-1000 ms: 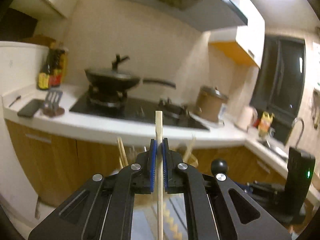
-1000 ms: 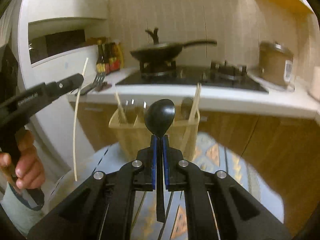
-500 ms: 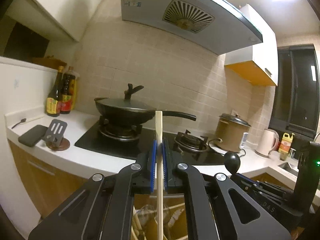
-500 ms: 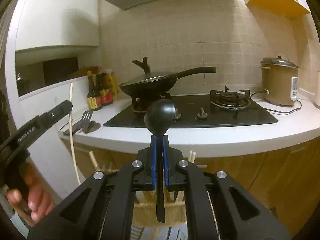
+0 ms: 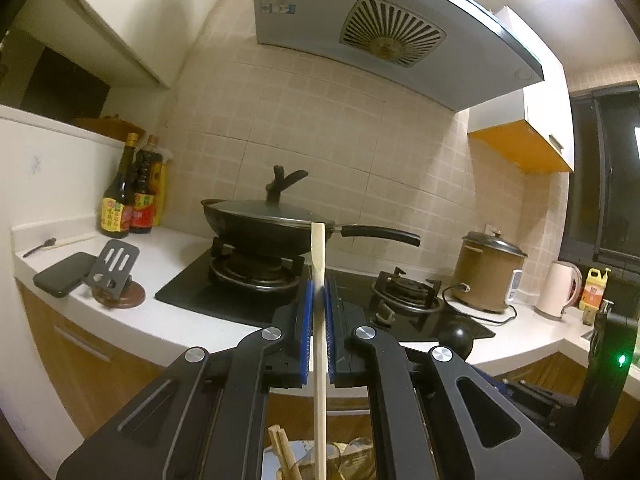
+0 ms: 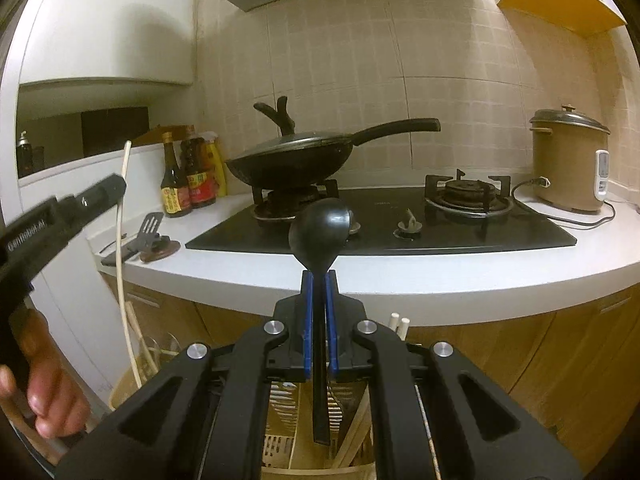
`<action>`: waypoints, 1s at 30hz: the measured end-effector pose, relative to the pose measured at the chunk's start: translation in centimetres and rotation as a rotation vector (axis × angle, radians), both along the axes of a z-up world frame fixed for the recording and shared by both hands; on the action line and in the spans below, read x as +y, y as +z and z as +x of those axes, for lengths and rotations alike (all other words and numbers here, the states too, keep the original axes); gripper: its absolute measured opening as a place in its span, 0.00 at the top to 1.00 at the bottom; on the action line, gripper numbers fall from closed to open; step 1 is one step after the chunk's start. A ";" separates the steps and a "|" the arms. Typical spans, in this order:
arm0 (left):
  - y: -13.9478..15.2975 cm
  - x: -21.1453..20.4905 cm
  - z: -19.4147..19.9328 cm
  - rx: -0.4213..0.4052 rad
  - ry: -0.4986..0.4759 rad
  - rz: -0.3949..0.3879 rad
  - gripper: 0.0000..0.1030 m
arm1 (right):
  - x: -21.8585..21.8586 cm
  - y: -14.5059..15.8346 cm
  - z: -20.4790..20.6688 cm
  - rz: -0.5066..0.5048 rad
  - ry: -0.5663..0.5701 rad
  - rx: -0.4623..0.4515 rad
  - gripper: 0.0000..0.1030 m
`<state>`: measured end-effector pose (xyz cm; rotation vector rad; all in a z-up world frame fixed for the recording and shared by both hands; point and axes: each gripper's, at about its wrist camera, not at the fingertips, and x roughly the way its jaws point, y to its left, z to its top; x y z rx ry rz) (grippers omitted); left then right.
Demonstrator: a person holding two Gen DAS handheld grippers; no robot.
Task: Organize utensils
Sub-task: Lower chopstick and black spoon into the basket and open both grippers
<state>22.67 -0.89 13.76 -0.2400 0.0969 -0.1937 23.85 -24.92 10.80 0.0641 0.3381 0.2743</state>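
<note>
My left gripper (image 5: 318, 296) is shut on a pale wooden chopstick (image 5: 319, 264) held upright; the chopstick also shows in the right wrist view (image 6: 120, 216), its lower end reaching into the beige utensil holder (image 6: 120, 392). My right gripper (image 6: 319, 292) is shut on the handle of a black spoon (image 6: 320, 232), bowl up, above the slotted holder (image 6: 280, 440). More chopsticks (image 6: 400, 322) and glassy utensils (image 5: 356, 456) stand in the holder below both grippers. The spoon's bowl shows in the left wrist view (image 5: 456, 338).
A white counter (image 6: 440, 272) carries a black hob (image 6: 460, 236), a lidded wok (image 6: 296, 160), a rice cooker (image 6: 568, 164), sauce bottles (image 5: 128, 196), a phone (image 5: 62, 274) with a stand (image 5: 116, 272), a small spoon and chopstick (image 5: 56, 243), and a kettle (image 5: 558, 288). Wooden cabinets stand below.
Both grippers have risen with their utensils still gripped. The views have tilted up from the holder to the counter, hob and range hood, and the holder has sunk to the bottom edge.
</note>
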 end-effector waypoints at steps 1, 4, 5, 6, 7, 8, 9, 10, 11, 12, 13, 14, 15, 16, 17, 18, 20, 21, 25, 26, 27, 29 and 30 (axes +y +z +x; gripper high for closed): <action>0.0 0.1 0.2 -0.001 -0.005 -0.007 0.96 | 0.0 -0.1 0.0 -0.001 -0.001 -0.001 0.96; 0.0 0.5 0.7 -0.001 -0.013 -0.032 0.96 | -0.1 -0.2 0.0 -0.006 -0.023 -0.018 0.96; -0.1 0.6 0.8 -0.003 -0.014 -0.035 0.96 | -0.2 -0.3 0.1 -0.003 -0.021 -0.015 0.96; -0.4 0.5 0.9 -0.003 -0.011 -0.033 0.96 | -0.4 -0.5 0.2 0.001 -0.021 -0.012 0.96; -0.6 0.4 0.9 -0.005 -0.007 -0.028 0.96 | -0.4 -0.6 0.2 0.002 -0.022 -0.011 0.96; -0.8 0.3 0.8 -0.007 -0.006 -0.023 0.96 | -0.4 -0.8 0.3 0.001 -0.021 -0.009 0.96; -1.2 0.0 0.9 -0.009 -0.003 -0.013 0.96 | -0.4 -1.0 0.3 0.001 -0.021 -0.008 0.96; -1.3 -0.1 0.7 -0.011 0.000 -0.009 0.96 | -0.5 -1.1 0.2 0.002 -0.019 -0.007 0.96; -1.6 -0.4 0.7 -0.013 0.002 -0.002 0.96 | -0.5 -1.3 0.2 0.002 -0.016 -0.006 0.96; -1.8 -0.6 0.7 -0.010 0.000 0.003 0.96 | -0.4 -1.4 0.1 0.001 -0.016 -0.007 0.96; -2.0 -0.9 0.7 -0.004 -0.003 0.006 0.96 | -0.4 -1.5 0.0 -0.001 -0.018 -0.009 0.96; -2.3 -1.2 0.6 -0.002 -0.004 0.019 0.96 | -0.4 -1.7 -0.2 -0.003 -0.020 -0.012 0.96; -2.5 -1.5 0.5 -0.005 -0.001 0.030 0.96 | -0.5 -1.8 -0.4 0.000 -0.020 -0.013 0.96; -2.7 -1.7 0.3 -0.007 0.000 0.040 0.96 | -0.5 -1.9 -0.6 0.003 -0.018 -0.013 0.96; -2.9 -1.9 0.2 -0.004 -0.004 0.043 0.96 | -0.6 -2.1 -0.8 0.003 -0.017 -0.013 0.96; -3.2 -1.9 0.1 0.004 -0.010 0.044 0.96 | -0.6 -2.2 -1.0 -0.001 -0.022 -0.019 0.95; -3.5 -1.8 -0.2 0.013 -0.007 0.049 0.94 | -0.6 -2.4 -1.4 -0.013 -0.027 -0.019 0.95; -3.6 -1.8 -0.4 0.017 -0.005 0.050 0.92 | -0.7 -2.4 -1.7 -0.015 -0.023 -0.010 0.95; -3.7 -0.6 -1.3 0.068 -0.042 0.020 0.68 | -1.2 -2.5 -3.1 -0.028 -0.013 0.024 0.67; -3.6 -0.3 -1.7 0.073 -0.043 0.017 0.67 | -1.3 -2.4 -3.6 -0.028 -0.002 0.026 0.61; -3.6 -0.1 -2.0 0.076 -0.044 0.017 0.67 | -1.3 -2.3 -4.2 -0.039 -0.007 0.029 0.60; -3.4 0.4 -3.0 0.081 -0.051 0.018 0.67 | -1.5 -2.0 -5.4 -0.047 -0.008 0.030 0.60; -3.3 0.5 -3.5 0.082 -0.054 0.020 0.67 | -1.7 -1.9 -6.2 -0.043 -0.010 0.035 0.60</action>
